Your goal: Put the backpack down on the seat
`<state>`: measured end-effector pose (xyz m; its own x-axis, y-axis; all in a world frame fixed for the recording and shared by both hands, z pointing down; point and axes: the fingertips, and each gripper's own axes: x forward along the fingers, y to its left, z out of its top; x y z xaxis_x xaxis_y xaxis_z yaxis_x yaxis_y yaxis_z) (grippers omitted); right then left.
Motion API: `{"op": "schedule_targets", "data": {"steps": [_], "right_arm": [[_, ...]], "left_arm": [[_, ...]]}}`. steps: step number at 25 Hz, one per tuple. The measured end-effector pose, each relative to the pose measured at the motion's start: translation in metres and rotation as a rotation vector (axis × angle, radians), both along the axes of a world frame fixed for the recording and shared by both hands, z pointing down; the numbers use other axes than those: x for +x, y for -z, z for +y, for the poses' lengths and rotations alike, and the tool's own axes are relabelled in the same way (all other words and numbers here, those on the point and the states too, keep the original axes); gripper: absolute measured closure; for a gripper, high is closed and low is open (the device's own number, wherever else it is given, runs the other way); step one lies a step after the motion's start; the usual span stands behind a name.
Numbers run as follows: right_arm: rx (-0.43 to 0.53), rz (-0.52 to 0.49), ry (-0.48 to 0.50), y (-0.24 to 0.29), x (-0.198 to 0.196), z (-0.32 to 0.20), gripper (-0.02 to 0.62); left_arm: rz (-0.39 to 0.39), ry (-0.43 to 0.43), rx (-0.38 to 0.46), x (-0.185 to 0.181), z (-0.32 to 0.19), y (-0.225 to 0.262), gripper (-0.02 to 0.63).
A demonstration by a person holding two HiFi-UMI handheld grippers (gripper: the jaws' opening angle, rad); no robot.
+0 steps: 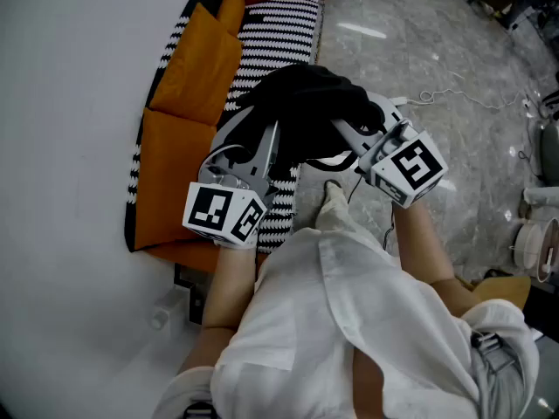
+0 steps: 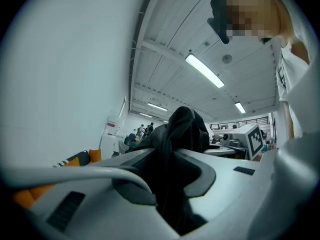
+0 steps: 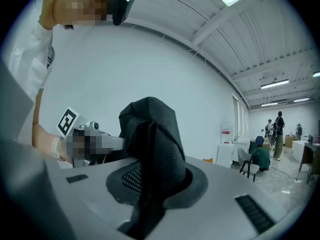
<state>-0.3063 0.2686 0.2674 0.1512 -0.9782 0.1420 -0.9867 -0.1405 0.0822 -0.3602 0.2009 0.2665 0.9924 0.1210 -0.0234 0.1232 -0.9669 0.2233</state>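
A black backpack [image 1: 301, 103] hangs in the air over the near end of a sofa, held up from both sides. My left gripper [image 1: 266, 151] is shut on a fold of its black fabric [image 2: 182, 129], which fills the gap between the jaws of that gripper [image 2: 172, 179]. My right gripper [image 1: 349, 133] is shut on a black mesh strap [image 3: 155, 134] that stands up between its jaws [image 3: 150, 184]. The sofa's seat [image 1: 279, 24] is black-and-white striped and lies below and beyond the backpack.
Orange back cushions [image 1: 196, 72] line the sofa's left side against a white wall. Grey marble floor lies to the right, with a thin cable [image 1: 454, 90] and white objects [image 1: 537, 234]. The person's shoe [image 1: 332, 195] is beside the sofa's front edge.
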Motion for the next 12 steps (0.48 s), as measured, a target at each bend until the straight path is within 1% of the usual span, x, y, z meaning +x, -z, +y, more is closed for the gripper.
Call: {"op": "schedule_targets", "data": {"steps": [6,12], "right_arm": [[-0.002,-0.002,0.023,-0.002,0.019,-0.008,0.512],[0.004,-0.036,0.058,-0.001,0.053,-0.005,0.511]], "left_arm": [[0.001,0.008,-0.003,0.018,-0.008,0.0,0.506],[-0.006,0.03,-0.013,0.049,-0.001,0.001,0.506]]}}
